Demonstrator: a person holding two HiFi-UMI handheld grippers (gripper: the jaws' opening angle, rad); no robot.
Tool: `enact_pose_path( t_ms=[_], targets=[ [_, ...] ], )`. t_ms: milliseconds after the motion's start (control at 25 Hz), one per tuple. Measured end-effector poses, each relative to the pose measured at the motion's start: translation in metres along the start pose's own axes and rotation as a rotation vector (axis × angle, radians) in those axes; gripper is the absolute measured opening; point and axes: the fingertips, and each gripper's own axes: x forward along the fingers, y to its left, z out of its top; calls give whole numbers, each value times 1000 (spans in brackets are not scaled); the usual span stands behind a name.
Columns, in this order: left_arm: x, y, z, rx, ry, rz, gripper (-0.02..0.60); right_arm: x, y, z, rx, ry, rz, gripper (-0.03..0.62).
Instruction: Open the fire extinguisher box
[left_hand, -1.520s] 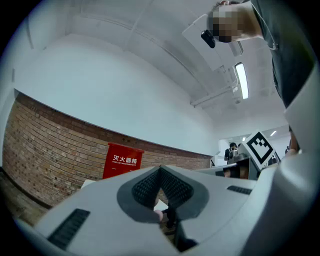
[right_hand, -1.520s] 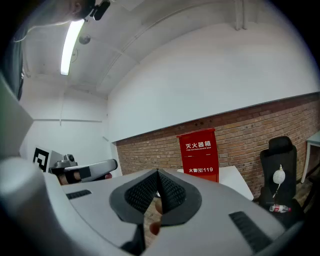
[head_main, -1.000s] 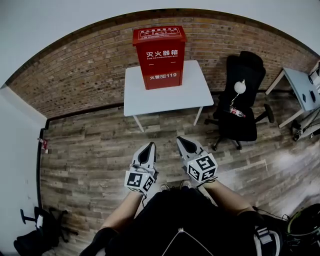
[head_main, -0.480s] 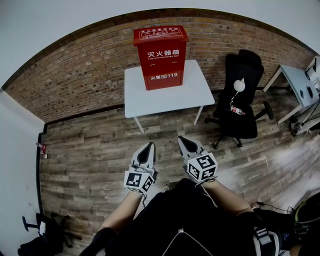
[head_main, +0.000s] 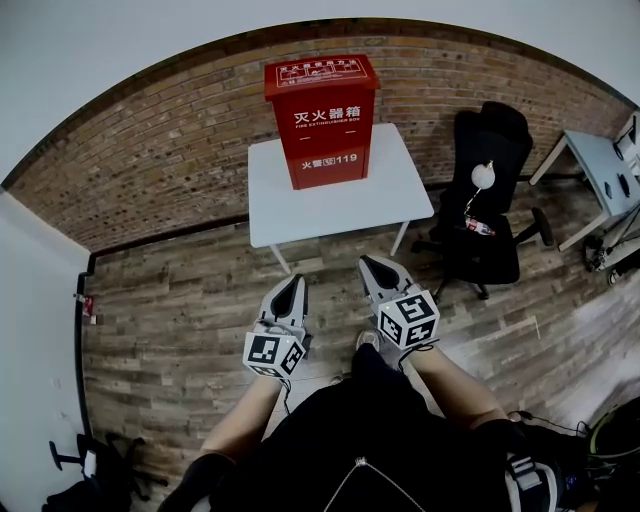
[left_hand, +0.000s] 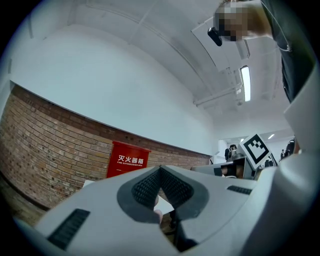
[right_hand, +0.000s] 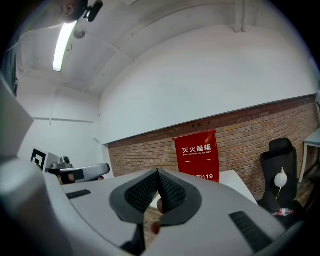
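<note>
A red fire extinguisher box (head_main: 320, 120) with white lettering stands upright on a white table (head_main: 335, 195) against the brick wall, its lid and front door closed. It also shows as a red box (left_hand: 127, 160) in the left gripper view and as a red box (right_hand: 197, 155) in the right gripper view. My left gripper (head_main: 294, 283) is shut and empty, held over the wooden floor well short of the table. My right gripper (head_main: 370, 265) is shut and empty too, a little closer to the table's front edge. Both point toward the box.
A black office chair (head_main: 485, 200) with a white lamp-like object stands right of the table. A light desk (head_main: 600, 175) sits at the far right. Dark bags (head_main: 90, 475) lie on the floor at lower left. A brick wall (head_main: 150, 150) runs behind the table.
The table and box have drawn slightly nearer and larger in the head view. Both grippers have shifted a little forward toward the table, jaws unchanged.
</note>
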Motion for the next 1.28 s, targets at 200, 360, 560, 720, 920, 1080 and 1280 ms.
enact_pose_path(
  t_ms=[200,360,560,720,920,1080,1280],
  targets=[
    [43,17,3,7,6,28,49,30,-36,12,1,0,14,18],
    [83,27,3,10,7,56,49,57,-73,19,12,14,29,18],
    [129,36,2,8,3,103,49,86,-112,31,5,28,73,18],
    [161,38,-2,7,7,129,49,104,-138,35,2,45,102,18],
    [186,45,-3,20,0,166,49,125,-161,35,-11,67,132,18],
    [200,57,-4,23,6,185,49,143,-170,36,-6,77,144,18],
    [222,79,0,25,-4,187,49,174,-178,39,-10,80,152,18]
  ],
)
